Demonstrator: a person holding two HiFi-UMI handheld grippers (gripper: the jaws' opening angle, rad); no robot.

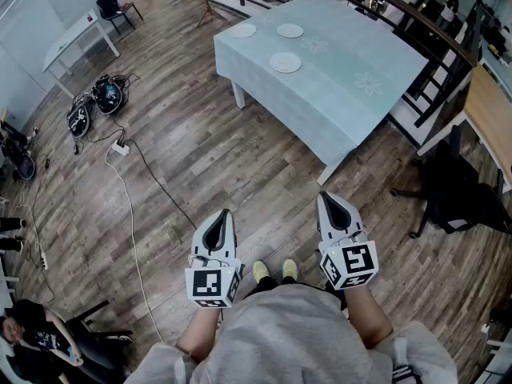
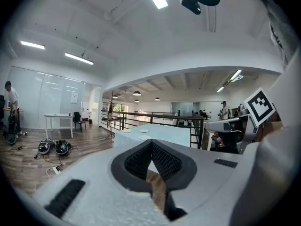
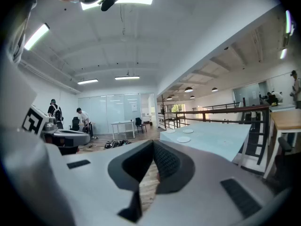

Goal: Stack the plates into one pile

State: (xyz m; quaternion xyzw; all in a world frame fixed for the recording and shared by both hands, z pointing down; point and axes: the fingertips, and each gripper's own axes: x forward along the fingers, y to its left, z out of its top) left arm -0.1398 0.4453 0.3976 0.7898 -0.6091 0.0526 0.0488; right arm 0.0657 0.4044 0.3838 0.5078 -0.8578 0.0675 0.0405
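Lying apart on table (image 1: 376, 38), 3 plates (image 1: 285, 62); left gripper (image 1: 226, 214), right gripper (image 1: 322, 198) jaws closed, empty

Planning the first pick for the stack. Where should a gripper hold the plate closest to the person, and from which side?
Take the nearest plate by its rim, at the part facing the person, coming in low from that edge of the table. It lies flat there, so probably only the thin rim can be pinched, from above and below.
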